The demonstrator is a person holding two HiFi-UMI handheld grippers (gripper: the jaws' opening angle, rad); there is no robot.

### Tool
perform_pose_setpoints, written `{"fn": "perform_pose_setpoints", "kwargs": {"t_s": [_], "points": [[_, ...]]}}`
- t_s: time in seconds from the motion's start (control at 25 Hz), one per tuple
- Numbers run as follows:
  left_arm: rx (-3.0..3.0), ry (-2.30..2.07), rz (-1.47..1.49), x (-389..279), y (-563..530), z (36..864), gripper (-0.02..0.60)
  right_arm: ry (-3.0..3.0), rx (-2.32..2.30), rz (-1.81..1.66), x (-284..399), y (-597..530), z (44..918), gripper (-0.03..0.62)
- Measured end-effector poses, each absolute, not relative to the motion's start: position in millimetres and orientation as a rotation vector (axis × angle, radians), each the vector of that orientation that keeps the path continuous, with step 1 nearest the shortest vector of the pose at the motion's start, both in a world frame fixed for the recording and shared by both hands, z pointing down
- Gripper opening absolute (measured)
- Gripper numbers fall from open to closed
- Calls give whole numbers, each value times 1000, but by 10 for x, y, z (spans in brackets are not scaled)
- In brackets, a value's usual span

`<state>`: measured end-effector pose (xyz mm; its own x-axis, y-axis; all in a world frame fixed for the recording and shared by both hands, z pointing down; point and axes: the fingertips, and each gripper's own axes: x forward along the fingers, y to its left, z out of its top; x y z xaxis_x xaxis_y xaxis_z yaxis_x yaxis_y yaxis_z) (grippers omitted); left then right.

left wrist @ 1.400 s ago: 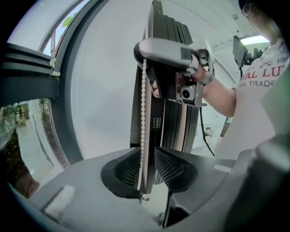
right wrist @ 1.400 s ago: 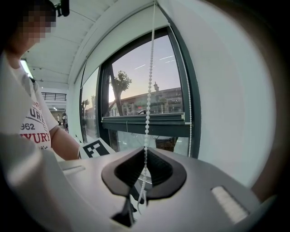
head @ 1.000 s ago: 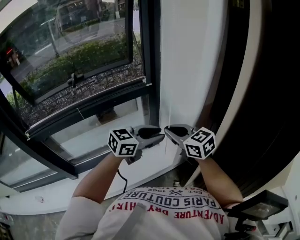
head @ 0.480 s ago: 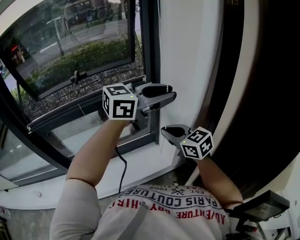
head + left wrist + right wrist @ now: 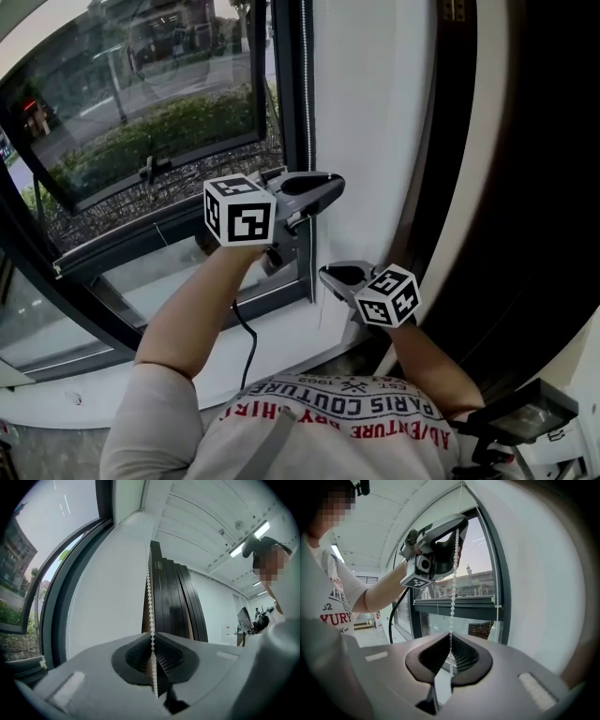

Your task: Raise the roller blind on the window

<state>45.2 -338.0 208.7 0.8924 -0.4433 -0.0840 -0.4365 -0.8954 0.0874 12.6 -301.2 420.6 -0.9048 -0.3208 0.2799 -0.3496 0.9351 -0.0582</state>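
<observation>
Left gripper view is taken first: what is pinched there?

– The bead chain (image 5: 150, 597) is seen clamped between the pads of the left claw (image 5: 152, 641). Its jaws have just been closing, with the chain between them. The strand runs straight up out of the pads.

And the right claw (image 5: 450, 651)?

– It is pressed together on the same strand, lower down. In the right gripper view the chain is seen running from the raised left claw down into its pads.

Where is the chain placed?

– It hangs at the right edge of the window (image 5: 141, 122), just beside the white wall (image 5: 366, 112). A second strand (image 5: 496, 573) hangs to the right, near the frame. The blind itself cannot be made out.

How is this step best done?

– A hand-over-hand pull is judged to be under way. The lower grip should probably be released before the upper one is drawn down. The pull is best kept along the chain's own line, not sideways. The pads should be kept firmly shut, so that no beads are slipped.
</observation>
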Motion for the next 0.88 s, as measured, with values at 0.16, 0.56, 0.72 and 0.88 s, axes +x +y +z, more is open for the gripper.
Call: {"fn": "perform_pose_setpoints", "kwargs": {"t_s": [0.16, 0.56, 0.72, 0.88], "points": [[2992, -725, -155, 385, -3456, 2125, 12, -2827, 506, 165, 105, -3094, 4251, 12], [3007, -804, -127, 426, -3542, 2314, 12, -2811, 497, 180, 63, -3163, 4488, 11], [2966, -863, -92, 349, -3639, 2589, 12, -2781, 496, 263, 66, -3188, 4756, 9], [2956, -925, -9, 295, -3664, 2837, 12, -2713, 457, 296, 8, -3115, 4985, 9]]}}
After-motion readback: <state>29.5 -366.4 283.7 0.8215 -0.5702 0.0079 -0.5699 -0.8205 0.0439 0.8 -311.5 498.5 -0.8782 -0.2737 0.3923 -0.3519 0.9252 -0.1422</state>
